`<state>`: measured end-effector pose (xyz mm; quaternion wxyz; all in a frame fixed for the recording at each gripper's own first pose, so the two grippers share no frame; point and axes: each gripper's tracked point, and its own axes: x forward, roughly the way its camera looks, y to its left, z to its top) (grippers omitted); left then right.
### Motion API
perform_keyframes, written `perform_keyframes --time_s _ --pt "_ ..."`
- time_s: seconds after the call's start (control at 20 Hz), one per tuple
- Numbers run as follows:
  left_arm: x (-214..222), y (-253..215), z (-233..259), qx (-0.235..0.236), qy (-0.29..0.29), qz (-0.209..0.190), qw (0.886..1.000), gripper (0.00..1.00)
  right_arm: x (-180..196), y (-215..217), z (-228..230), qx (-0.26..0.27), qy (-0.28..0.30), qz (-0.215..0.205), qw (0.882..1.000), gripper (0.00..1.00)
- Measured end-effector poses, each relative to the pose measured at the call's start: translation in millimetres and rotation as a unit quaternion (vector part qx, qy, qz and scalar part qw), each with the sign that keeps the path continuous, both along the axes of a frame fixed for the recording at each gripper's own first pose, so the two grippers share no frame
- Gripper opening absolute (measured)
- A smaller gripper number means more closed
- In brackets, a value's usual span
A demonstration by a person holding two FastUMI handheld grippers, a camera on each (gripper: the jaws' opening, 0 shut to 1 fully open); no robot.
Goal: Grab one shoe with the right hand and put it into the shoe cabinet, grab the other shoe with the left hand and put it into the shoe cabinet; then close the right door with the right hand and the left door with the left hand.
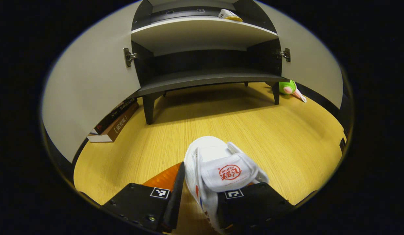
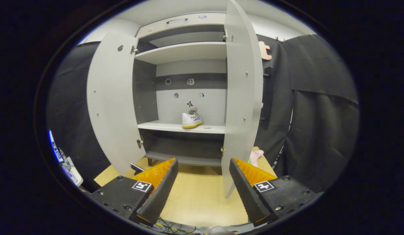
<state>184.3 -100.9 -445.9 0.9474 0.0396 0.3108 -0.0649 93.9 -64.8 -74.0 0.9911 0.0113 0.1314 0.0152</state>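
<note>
While one shoe [image 2: 191,119] sits on the cabinet [image 2: 182,52] shelf, doors open, the left gripper [image 1: 202,199] clamps the other shoe [image 1: 221,169] above the floor [image 1: 254,124]; the right gripper [image 2: 203,182] gapes wide, holding nothing.

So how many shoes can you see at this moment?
2. One white shoe lies on the wooden floor between the left gripper fingers; the other shoe stands on the cabinet's middle shelf. No others visible.
</note>
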Motion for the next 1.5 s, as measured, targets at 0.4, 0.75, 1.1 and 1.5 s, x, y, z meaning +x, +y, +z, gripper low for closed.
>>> perform_keyframes --time_s 0.4,0.75,1.1,1.5 --pt "-5.5 14.5 39.9 -0.008 0.018 0.02 1.0 0.12 0.5 2.5 15.1 0.014 -0.022 0.009 1.0 0.99" --pt "15.9 43.0 186.9 -0.01 -0.055 0.044 0.997 0.12 3.0 17.5 48.2 0.017 -0.077 0.031 0.996 0.99" --pt "87.6 47.4 334.1 -0.015 -0.144 0.06 0.988 0.12 20.6 37.4 61.9 0.037 -0.1 0.074 0.992 0.99" --pt "180.7 45.2 414.5 -0.03 -0.198 0.081 0.976 0.12 50.3 56.3 54.9 0.047 -0.096 0.128 0.986 0.99"
